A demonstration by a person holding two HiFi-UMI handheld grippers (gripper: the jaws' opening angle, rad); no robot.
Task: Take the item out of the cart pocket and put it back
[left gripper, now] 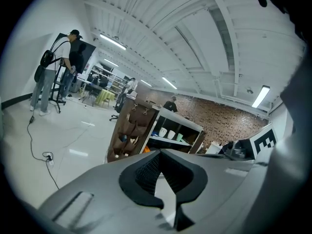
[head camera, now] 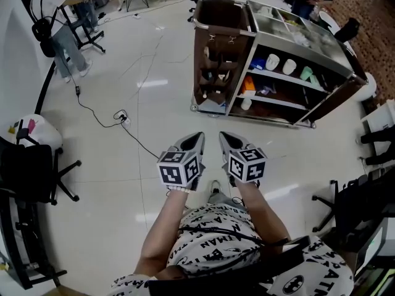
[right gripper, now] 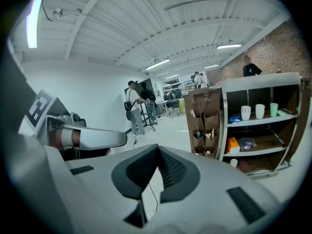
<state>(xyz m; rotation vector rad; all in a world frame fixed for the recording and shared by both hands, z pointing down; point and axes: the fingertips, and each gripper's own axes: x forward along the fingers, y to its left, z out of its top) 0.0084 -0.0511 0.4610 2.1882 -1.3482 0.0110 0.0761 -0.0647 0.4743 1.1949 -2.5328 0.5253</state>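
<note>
A service cart [head camera: 296, 48] stands on the floor ahead, a couple of steps away. On its near end hangs a brown pocket organizer [head camera: 216, 73] with small items poking out of its pockets; it also shows in the left gripper view [left gripper: 128, 136] and the right gripper view [right gripper: 203, 126]. I cannot tell which items they are. My left gripper [head camera: 196, 139] and right gripper [head camera: 226, 139] are held side by side low in front of the person, pointing at the cart. Both are shut with nothing between the jaws [left gripper: 160, 154] [right gripper: 156, 148]. Neither touches the cart.
White cups [head camera: 281, 63] and an orange box [head camera: 248, 84] sit on the cart's shelves. A black cable with a plug strip [head camera: 122, 118] runs across the floor at left. Office chairs [head camera: 34, 171] stand left and right [head camera: 349, 205]. A person [head camera: 65, 26] stands far left.
</note>
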